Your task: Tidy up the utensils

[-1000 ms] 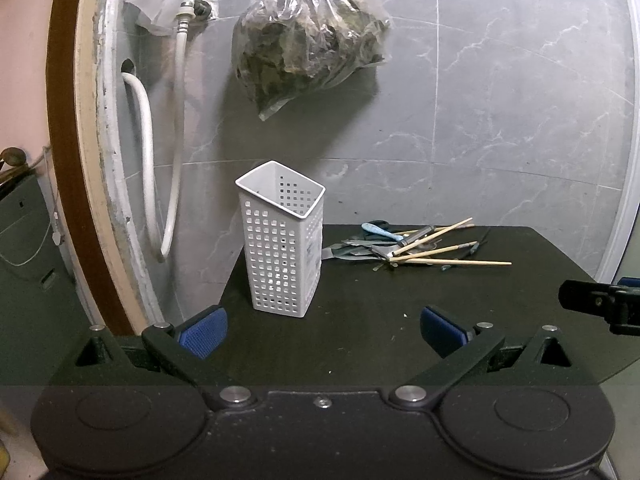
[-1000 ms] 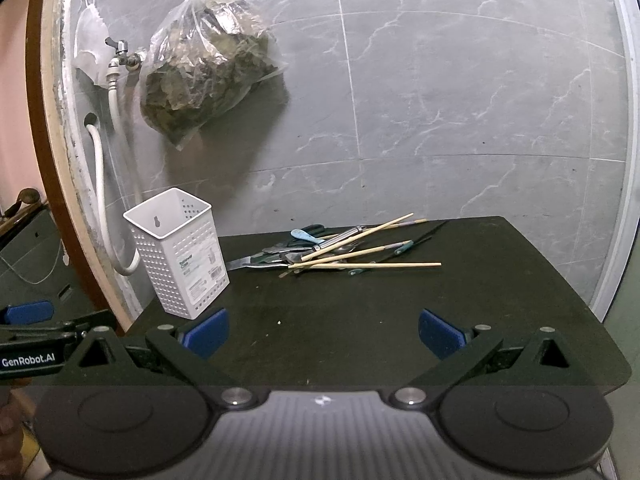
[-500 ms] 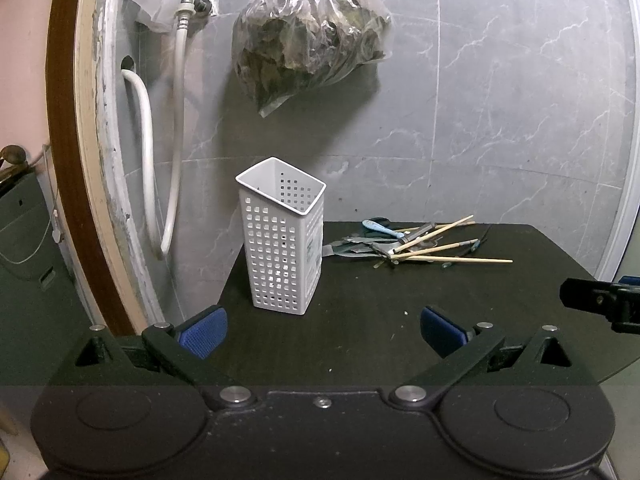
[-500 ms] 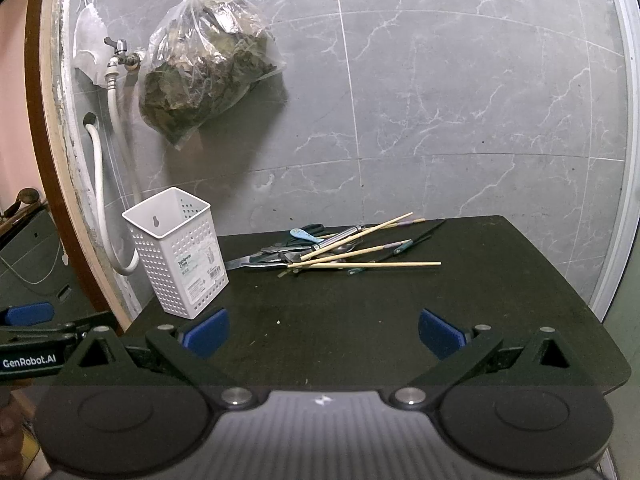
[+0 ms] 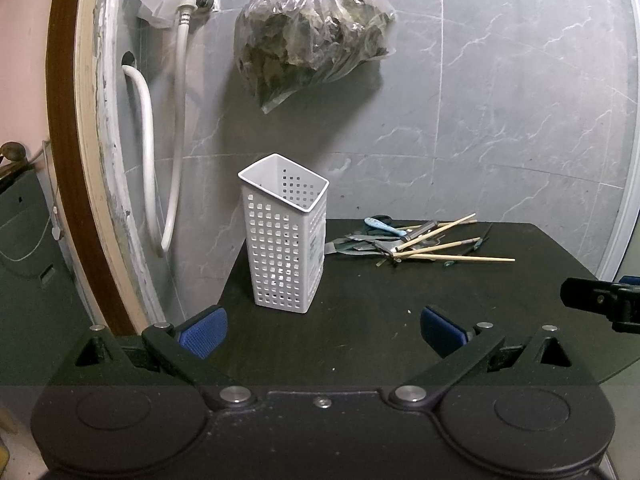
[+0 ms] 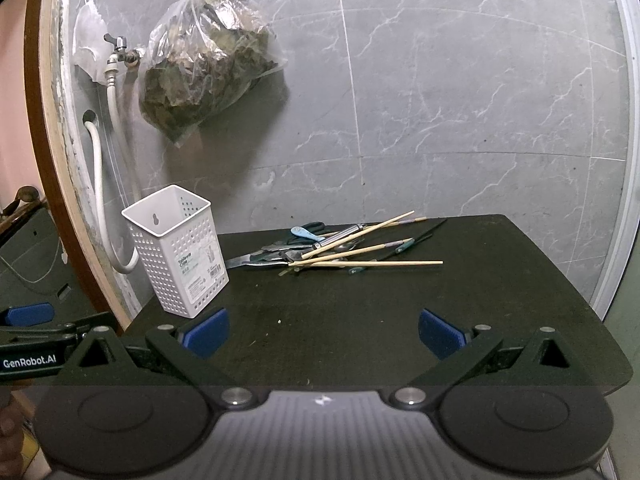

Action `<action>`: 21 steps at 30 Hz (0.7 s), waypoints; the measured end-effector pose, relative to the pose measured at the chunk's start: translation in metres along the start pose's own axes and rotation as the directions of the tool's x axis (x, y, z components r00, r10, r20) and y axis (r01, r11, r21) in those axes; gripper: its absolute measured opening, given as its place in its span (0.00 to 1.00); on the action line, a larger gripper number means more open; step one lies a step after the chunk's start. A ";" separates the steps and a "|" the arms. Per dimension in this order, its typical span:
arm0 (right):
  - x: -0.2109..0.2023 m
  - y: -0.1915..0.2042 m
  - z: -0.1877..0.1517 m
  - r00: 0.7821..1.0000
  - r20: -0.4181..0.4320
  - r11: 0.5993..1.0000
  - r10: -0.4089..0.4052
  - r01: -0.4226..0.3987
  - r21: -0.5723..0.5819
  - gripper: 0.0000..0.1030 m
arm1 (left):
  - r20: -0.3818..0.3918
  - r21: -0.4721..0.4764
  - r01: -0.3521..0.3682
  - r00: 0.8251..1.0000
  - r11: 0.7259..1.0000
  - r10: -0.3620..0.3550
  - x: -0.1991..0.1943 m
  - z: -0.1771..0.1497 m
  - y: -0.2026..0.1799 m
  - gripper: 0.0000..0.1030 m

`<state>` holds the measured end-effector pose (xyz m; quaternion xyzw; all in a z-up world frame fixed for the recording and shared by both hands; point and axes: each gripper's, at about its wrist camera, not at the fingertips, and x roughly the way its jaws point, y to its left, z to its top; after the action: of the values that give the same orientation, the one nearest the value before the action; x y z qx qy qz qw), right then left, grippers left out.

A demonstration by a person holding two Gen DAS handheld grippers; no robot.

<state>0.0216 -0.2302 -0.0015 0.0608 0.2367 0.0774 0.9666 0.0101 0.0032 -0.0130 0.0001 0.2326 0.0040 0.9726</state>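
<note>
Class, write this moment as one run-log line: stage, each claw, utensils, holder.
stage: start | left claw: open | right claw: open | utensil pile: on table, untouched | white holder: upright, looks empty

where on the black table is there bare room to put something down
Bare: the front of the table before both open grippers, and its right side beyond the chopstick tips. Crowded: the utensil pile at the back, beside the white caddy.

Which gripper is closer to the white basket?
Left. The left gripper sits right in front of the white basket; the right gripper is farther off to its right.
</note>
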 end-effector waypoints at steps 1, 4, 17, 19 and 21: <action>0.000 0.000 0.000 1.000 -0.001 1.000 0.000 0.000 0.000 1.00 | -0.001 -0.001 0.000 1.000 1.000 0.000 0.001 0.000 0.001 1.00; 0.001 -0.001 -0.001 1.000 -0.004 1.000 0.000 0.000 -0.001 1.00 | -0.007 -0.004 0.001 1.000 1.000 -0.001 0.002 0.001 0.004 1.00; 0.012 0.004 -0.001 0.999 -0.031 1.000 -0.008 0.008 -0.008 1.00 | -0.040 -0.016 0.000 0.999 1.000 -0.001 0.012 0.004 0.009 1.00; 0.013 0.005 -0.001 0.999 -0.036 1.000 -0.010 0.010 -0.008 1.00 | -0.047 -0.018 0.001 0.999 1.000 -0.002 0.014 0.004 0.010 1.00; 0.015 0.006 -0.001 0.999 -0.044 1.000 -0.012 0.012 -0.008 1.00 | -0.054 -0.018 0.000 0.999 1.000 -0.001 0.017 0.005 0.010 1.00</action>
<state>0.0336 -0.2213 -0.0082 0.0540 0.2579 0.0739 0.9618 0.0268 0.0136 -0.0164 -0.0091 0.2589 0.0057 0.9658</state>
